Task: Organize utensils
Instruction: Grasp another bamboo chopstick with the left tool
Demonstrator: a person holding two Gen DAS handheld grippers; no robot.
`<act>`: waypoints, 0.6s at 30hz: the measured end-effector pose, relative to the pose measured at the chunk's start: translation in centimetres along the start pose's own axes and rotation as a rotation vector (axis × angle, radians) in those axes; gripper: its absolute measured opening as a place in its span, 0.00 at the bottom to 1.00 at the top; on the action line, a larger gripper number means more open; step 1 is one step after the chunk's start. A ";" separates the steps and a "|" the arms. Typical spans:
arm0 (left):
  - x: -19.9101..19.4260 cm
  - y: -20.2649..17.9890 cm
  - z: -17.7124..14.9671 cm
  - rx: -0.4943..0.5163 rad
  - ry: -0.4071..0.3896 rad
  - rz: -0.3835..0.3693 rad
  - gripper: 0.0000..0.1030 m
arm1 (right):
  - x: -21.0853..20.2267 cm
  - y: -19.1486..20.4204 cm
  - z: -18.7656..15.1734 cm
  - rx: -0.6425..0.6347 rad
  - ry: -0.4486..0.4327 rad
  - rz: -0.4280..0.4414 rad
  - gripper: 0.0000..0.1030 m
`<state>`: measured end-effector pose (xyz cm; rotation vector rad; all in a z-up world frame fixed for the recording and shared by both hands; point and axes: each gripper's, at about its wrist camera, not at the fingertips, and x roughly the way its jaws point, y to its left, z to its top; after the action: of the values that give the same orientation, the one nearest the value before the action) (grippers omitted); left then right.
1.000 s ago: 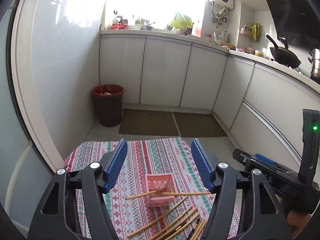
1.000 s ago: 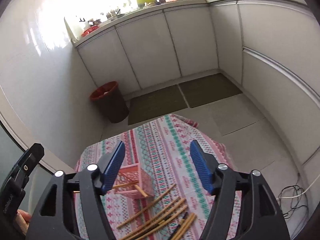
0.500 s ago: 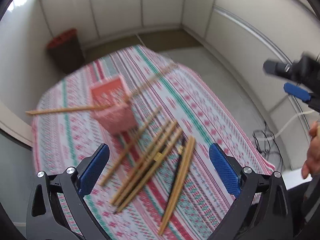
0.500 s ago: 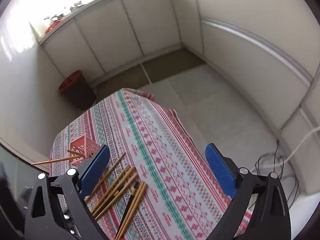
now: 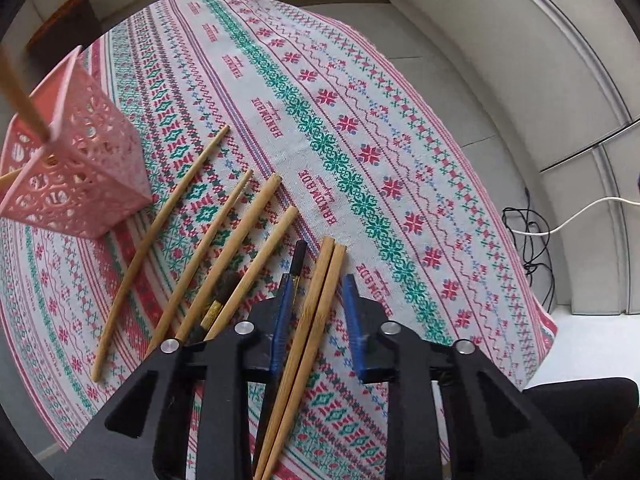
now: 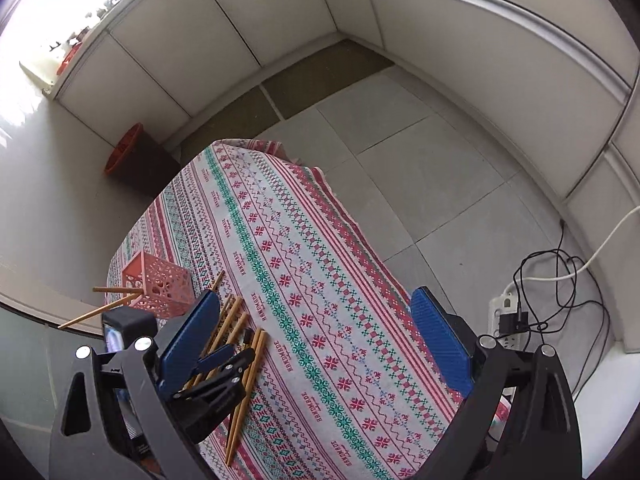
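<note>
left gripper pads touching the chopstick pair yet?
Cannot tell. In the left wrist view the closing left gripper straddles the chopstick pair; a strip of cloth shows beside the right pad, but the left pad's contact is unclear.

Right hand-held gripper [image 6: 316, 336] at bottom of frame, blue pads wide apart, nothing between them, only patterned cloth [image 6: 320, 300] of surface under gap. Left hand-held gripper [image 6: 230, 354] at lower left, jaws closing around pair of light chopsticks [image 6: 246, 384] lying on cloth. More chopsticks [image 6: 232, 320] just beside, toward upper left. Pink basket [image 6: 160, 284] at left edge of surface, two sticks leaning out. Red bin [image 6: 132, 152] on floor, upper left. Cables with power strip [image 6: 506, 308] at right.
</note>
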<state>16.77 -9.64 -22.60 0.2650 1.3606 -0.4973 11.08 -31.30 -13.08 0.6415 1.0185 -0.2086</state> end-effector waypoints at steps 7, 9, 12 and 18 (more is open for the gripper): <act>1.5 -1.4 1.3 0.034 0.011 -0.005 0.11 | 0.8 -0.4 0.1 0.013 0.036 0.004 0.91; 1.6 -1.5 1.6 0.033 0.008 -0.013 0.10 | 0.9 -0.5 0.1 0.016 0.036 -0.001 0.91; 1.5 -1.6 2.0 0.027 -0.002 -0.018 0.10 | 1.1 -0.4 0.0 0.011 0.037 -0.012 0.91; 1.7 -0.6 1.6 0.041 0.036 0.000 0.07 | 1.8 -0.4 -0.3 0.014 0.065 -0.012 0.91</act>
<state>18.12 -11.23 -23.86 0.3086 1.3860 -0.5227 11.62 -31.20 -14.93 0.6586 1.0842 -0.2066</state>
